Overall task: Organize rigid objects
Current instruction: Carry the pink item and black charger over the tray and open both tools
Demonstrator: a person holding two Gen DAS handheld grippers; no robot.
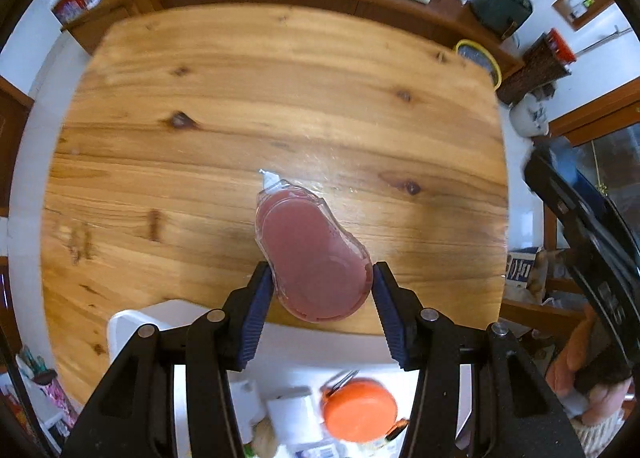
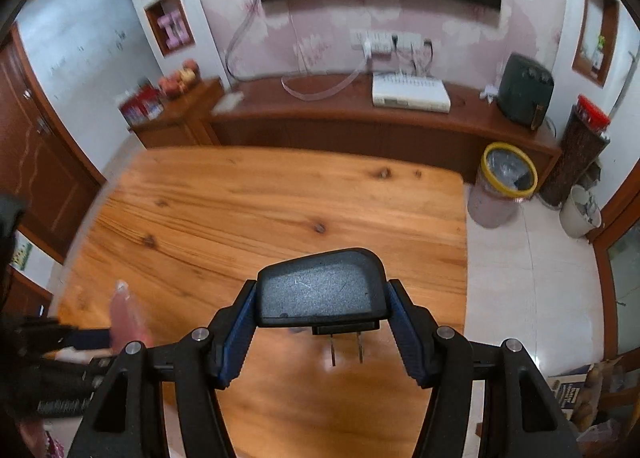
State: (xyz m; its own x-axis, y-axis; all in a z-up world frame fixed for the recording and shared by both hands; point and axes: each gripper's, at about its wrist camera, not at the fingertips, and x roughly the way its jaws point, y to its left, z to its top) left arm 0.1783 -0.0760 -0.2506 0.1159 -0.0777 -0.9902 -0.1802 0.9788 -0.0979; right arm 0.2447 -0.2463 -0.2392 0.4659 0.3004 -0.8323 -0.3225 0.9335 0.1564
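The left gripper [image 1: 323,284] is clamped on a clear bottle of pink liquid [image 1: 310,254], its blue ridged pads [image 1: 262,298] pressing the wide bottom end from both sides. The bottle hangs away from the camera with its white cap [image 1: 269,179] farthest off, pointing toward the wooden table [image 1: 240,97]. This gripper looks almost straight down, well above the tabletop. Behind its fingers lies a white bin [image 1: 132,322] just off the table's near edge (its contents are blurred), holding an orange round lid [image 1: 360,410] and some white pieces.

The right gripper [image 2: 322,308] is closed on a black plug adapter [image 2: 322,286], blue pads against its two short sides, the flat face turned up toward the camera and two metal prongs [image 2: 347,348] sticking back toward the gripper body. It tilts down and forward over the table's near right part, clear of the surface.

From the right wrist view the pink bottle appears at the left edge as a blur, held in the other tool, beside a person's dark sleeve [image 2: 24,378].

The tabletop is bare from edge to edge in both views. Its far edge runs close to a dark wooden sideboard [image 2: 360,121]; its right edge drops to pale floor tiles, where a yellow-rimmed waste bin [image 2: 506,177] stands near the far right corner.
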